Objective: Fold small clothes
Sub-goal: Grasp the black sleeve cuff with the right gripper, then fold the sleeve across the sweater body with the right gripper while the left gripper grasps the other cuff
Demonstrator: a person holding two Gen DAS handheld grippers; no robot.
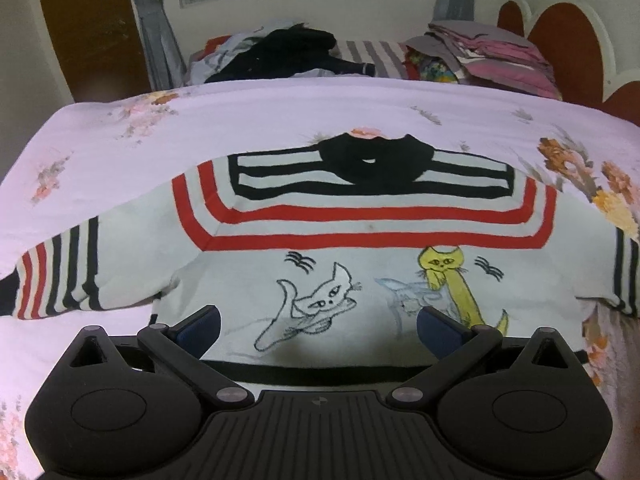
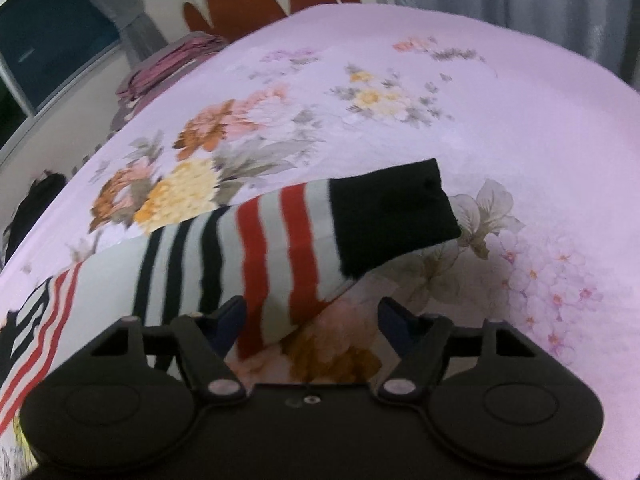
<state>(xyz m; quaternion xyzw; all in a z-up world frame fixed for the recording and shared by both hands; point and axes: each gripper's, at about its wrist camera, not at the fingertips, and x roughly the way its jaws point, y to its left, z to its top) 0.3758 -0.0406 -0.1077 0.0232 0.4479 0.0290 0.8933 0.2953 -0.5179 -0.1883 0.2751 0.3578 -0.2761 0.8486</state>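
Observation:
A small white sweater (image 1: pixel 360 248) lies spread flat, front up, on the floral pink bedsheet (image 1: pixel 240 112). It has red and black stripes, a black collar (image 1: pixel 376 160) and cat drawings on the chest. My left gripper (image 1: pixel 318 326) hovers open over the sweater's lower front, just short of the hem. In the right wrist view the right sleeve (image 2: pixel 256 248) stretches out flat and ends in a black cuff (image 2: pixel 392 220). My right gripper (image 2: pixel 312 320) is open above the sleeve's near edge. Its left finger is over the striped cloth and its right finger over bare sheet.
A heap of dark clothes (image 1: pixel 288 52) and a folded pink and grey stack (image 1: pixel 492 56) sit at the far end of the bed. A red and white headboard (image 1: pixel 560 32) is at the right. Curtains (image 1: pixel 152 20) and a window stand behind.

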